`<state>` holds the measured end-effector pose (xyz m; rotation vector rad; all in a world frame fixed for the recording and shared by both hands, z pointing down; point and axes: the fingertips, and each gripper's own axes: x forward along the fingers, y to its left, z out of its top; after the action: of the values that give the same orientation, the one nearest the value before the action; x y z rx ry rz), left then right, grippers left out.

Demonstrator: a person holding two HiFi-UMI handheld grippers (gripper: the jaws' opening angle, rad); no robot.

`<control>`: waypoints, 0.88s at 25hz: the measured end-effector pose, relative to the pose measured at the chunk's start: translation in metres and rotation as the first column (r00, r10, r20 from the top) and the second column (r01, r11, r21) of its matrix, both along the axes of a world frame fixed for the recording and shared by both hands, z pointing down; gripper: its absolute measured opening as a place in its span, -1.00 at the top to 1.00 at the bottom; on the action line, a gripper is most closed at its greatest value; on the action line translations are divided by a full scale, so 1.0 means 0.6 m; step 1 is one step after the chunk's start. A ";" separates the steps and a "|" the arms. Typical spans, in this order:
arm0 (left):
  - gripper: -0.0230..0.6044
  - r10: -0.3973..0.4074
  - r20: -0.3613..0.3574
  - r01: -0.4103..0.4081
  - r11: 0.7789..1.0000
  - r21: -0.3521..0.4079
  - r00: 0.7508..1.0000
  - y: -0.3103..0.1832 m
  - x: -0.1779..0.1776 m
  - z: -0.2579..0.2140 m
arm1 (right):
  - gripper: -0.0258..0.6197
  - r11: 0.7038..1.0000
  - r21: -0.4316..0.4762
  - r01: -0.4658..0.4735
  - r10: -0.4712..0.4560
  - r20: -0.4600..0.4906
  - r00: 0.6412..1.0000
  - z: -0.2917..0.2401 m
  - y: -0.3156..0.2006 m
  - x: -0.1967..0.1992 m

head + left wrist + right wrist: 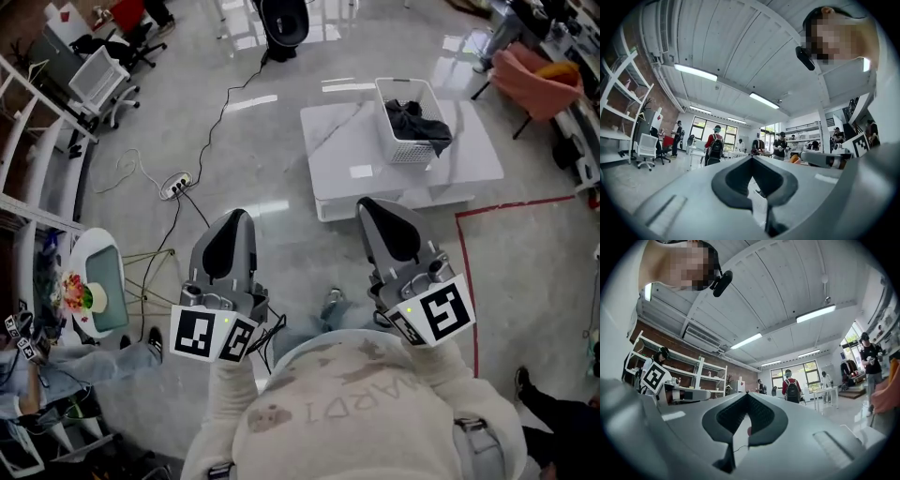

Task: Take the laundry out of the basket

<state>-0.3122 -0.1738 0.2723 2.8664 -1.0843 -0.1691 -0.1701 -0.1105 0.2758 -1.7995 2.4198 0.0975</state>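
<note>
A white slatted laundry basket (410, 153) stands on a low white table (347, 141) far ahead of me, with dark laundry (417, 122) heaped inside and spilling over its right rim. My left gripper (239, 215) and right gripper (364, 202) are held close to my chest, side by side, far short of the table. Both point forward and upward into the room. In the left gripper view the left gripper (751, 157) has its jaws meeting at the tip with nothing between them. The right gripper (746, 393) looks the same in its own view.
A power strip (175, 186) with trailing cables lies on the shiny floor to the left of the table. Red tape (511, 206) marks the floor at the right. A pink chair (534, 80) stands beyond the table, and white office chairs (98, 80) stand far left. Several people (714, 147) are across the room.
</note>
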 end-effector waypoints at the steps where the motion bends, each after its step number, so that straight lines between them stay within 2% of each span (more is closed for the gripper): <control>1: 0.93 0.022 -0.011 -0.022 1.000 -0.002 1.000 -0.023 0.010 -0.001 | 0.83 1.000 0.004 -0.018 0.018 -0.005 1.000 0.001 -0.014 0.003; 6: 0.93 0.185 0.002 -0.185 0.982 -0.031 0.983 -0.108 0.072 0.027 | 0.83 0.990 -0.006 -0.141 0.141 -0.025 0.990 0.027 -0.062 0.014; 8: 0.93 0.261 -0.008 -0.261 0.965 -0.030 0.965 -0.138 0.105 0.037 | 0.83 0.978 -0.003 -0.207 0.207 -0.022 0.978 0.034 -0.078 0.027; 10: 0.93 0.354 -0.006 -0.354 0.935 -0.021 0.935 -0.159 0.138 0.044 | 0.83 0.961 0.007 -0.277 0.277 0.001 0.961 0.037 -0.088 0.035; 13: 0.93 0.500 0.035 -0.500 0.866 0.001 0.865 -0.178 0.175 0.049 | 0.83 0.917 -0.006 -0.399 0.399 0.058 0.915 0.046 -0.107 0.041; 16: 0.93 0.637 0.072 -0.639 0.769 0.016 0.768 -0.193 0.190 0.044 | 0.83 0.830 -0.024 -0.558 0.558 0.075 0.827 0.057 -0.130 0.031; 18: 0.93 0.701 0.093 -0.705 0.709 0.022 0.707 -0.203 0.190 0.044 | 0.83 0.774 -0.035 -0.632 0.633 0.069 0.771 0.065 -0.145 0.014; 22: 0.93 0.766 0.118 -0.773 0.634 0.025 0.632 -0.211 0.178 0.057 | 0.83 0.689 -0.039 -0.724 0.724 0.011 0.689 0.077 -0.163 -0.026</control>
<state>-0.2052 -0.3005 0.3066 3.1217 0.2484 -0.0064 -0.1858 -0.2082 0.3220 -2.6380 1.5294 0.1043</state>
